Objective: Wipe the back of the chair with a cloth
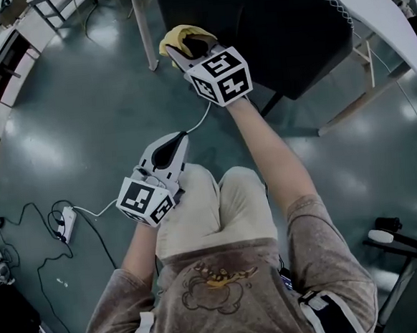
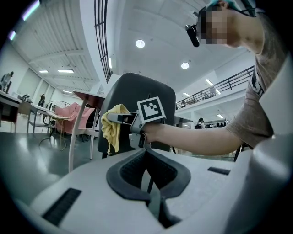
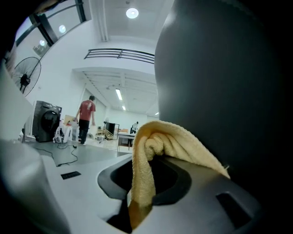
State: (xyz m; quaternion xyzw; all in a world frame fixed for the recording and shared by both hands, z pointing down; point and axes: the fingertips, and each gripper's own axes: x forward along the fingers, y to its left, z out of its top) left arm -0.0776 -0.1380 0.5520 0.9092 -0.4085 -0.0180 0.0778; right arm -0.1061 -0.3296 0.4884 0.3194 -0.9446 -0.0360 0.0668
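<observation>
Yellow terry cloth (image 1: 175, 37) bunched in clamped right gripper (image 1: 186, 50), by chair back (image 1: 276, 20); left gripper (image 1: 182, 136) closed, empty.

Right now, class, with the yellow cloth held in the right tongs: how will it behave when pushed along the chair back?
The yellow cloth is probably floppy: it droops in folds from the right tongs. Its terry nap likely drags rather than slides on the chair back. It seems light, so may bunch up.
</observation>
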